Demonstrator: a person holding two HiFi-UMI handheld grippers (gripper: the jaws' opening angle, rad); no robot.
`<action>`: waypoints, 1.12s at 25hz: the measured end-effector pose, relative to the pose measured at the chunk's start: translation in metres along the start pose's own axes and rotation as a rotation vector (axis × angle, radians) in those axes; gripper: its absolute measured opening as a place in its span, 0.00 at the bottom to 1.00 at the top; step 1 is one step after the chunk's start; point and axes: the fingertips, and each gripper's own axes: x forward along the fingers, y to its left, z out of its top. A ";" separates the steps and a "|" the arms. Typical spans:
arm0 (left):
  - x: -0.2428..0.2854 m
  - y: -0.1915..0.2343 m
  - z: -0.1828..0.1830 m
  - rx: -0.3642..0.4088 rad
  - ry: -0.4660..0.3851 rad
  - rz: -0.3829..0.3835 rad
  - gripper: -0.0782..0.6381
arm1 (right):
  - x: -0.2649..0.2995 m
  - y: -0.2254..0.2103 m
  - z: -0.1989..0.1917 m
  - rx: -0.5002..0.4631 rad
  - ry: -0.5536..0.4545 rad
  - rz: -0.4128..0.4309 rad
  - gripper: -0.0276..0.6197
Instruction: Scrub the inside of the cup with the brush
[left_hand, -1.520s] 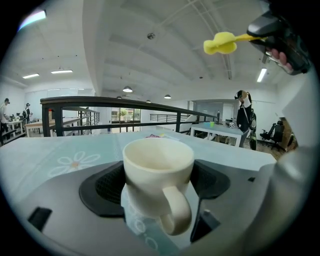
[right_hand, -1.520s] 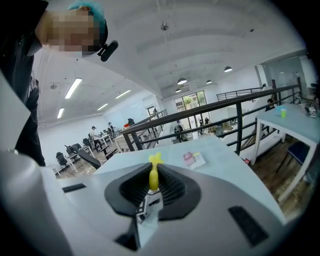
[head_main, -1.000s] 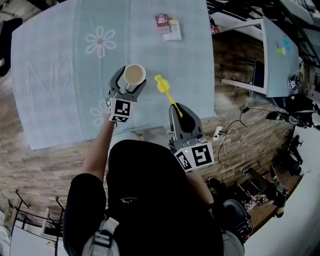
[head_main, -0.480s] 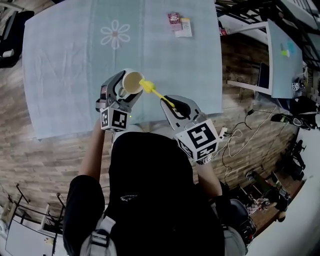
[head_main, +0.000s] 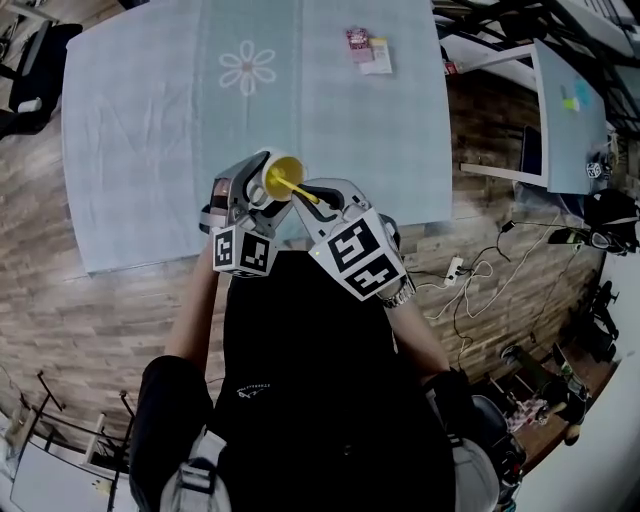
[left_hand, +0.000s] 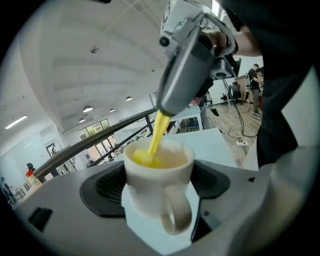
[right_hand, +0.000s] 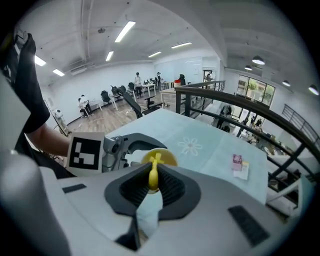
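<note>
A white cup (head_main: 274, 180) (left_hand: 157, 182) is held off the table, tilted toward the right, with my left gripper (head_main: 262, 187) (left_hand: 159, 186) shut on it, handle facing the camera. A yellow brush (head_main: 290, 183) (left_hand: 152, 145) (right_hand: 152, 172) is clamped by its handle in my right gripper (head_main: 322, 197) (right_hand: 152, 186), which is shut on it. The brush head is down inside the cup, which looks yellow within (right_hand: 159, 157). Both grippers are close together over the table's near edge, in front of the person's chest.
The table with a pale blue cloth (head_main: 150, 130) and a flower print (head_main: 248, 68) lies below. Small packets (head_main: 367, 48) lie at its far right. A wooden floor surrounds it, with cables (head_main: 480, 270) and a second desk (head_main: 565, 110) to the right.
Both grippers came together toward the body. The brush head, beside the cup a second ago, reached its rim and now sits inside. The cup has tilted toward the brush.
</note>
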 end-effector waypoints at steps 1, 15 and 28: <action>-0.002 -0.002 0.002 0.009 0.000 -0.004 0.66 | 0.002 0.000 0.002 -0.025 0.018 -0.009 0.10; -0.014 -0.007 0.013 0.056 -0.028 -0.011 0.66 | 0.005 -0.014 -0.019 -0.041 0.124 -0.054 0.10; -0.017 -0.008 0.000 0.092 0.003 -0.024 0.66 | 0.010 0.021 -0.012 -0.026 0.102 0.041 0.10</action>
